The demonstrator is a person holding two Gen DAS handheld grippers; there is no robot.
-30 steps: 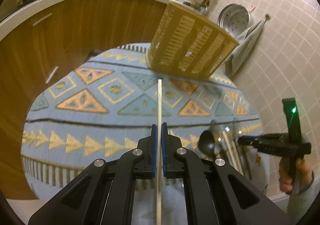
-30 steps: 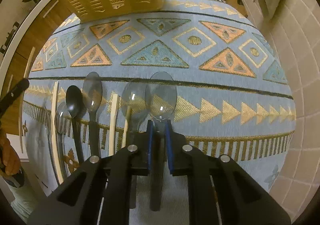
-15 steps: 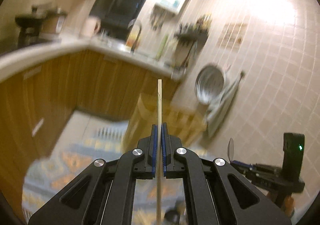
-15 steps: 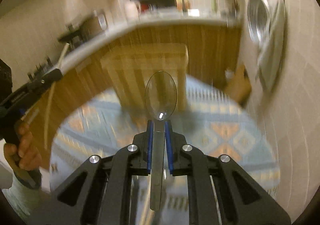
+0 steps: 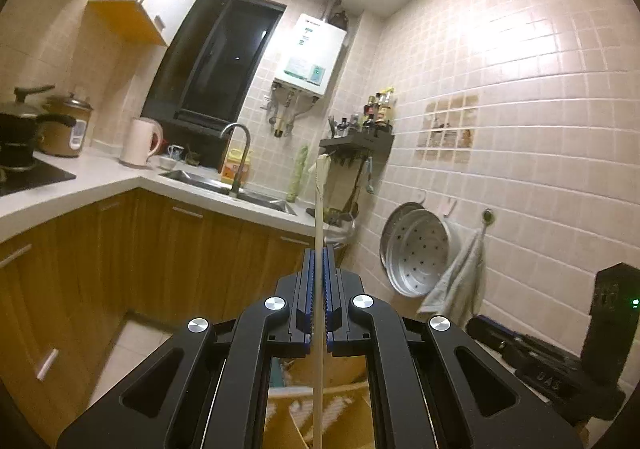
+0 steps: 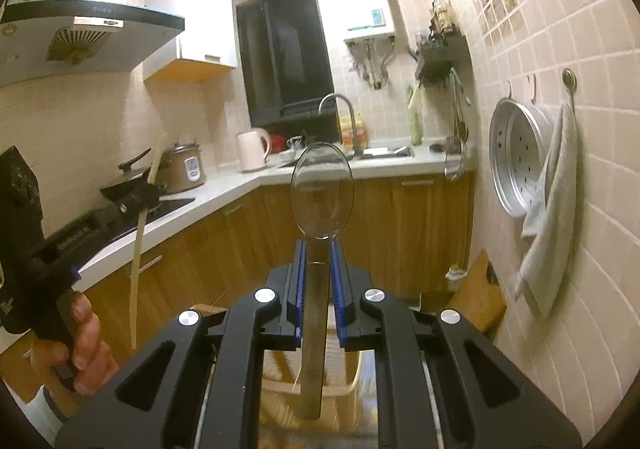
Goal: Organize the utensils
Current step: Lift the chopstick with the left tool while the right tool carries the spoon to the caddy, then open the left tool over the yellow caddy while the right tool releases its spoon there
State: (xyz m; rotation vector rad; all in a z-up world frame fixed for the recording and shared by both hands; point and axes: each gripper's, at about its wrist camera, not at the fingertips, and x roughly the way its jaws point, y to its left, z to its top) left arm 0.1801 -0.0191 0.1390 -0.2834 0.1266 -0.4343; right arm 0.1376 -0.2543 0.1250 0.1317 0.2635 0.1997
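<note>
Blue pads of my left claw [image 5: 318, 285] press flat against a pale wooden chopstick [image 5: 319, 209], which stands upright between them, its tip reaching past the counter edge toward the spice shelf [image 5: 356, 139] in my left view. Below the claw, a bit of the yellow slatted basket [image 5: 344, 409] shows between the arms. My right claw [image 6: 318, 277] is clamped on the handle of a clear plastic spoon [image 6: 322, 197], bowl up and facing the camera, handle running down over the basket rim [image 6: 280, 385]. In the right view my left hand [image 6: 84, 345] grips the other tool at the left edge, the chopstick slanting through its tip. Beyond both claws lie wooden cabinets [image 5: 168, 261], a white counter [image 6: 224, 185], the sink tap [image 5: 238, 153], a pink kettle [image 6: 252, 149] and a rice cooker [image 6: 186, 167]. On the tiled wall at right hang a perforated steamer tray [image 6: 516, 161] and a grey towel [image 6: 552, 217].
</note>
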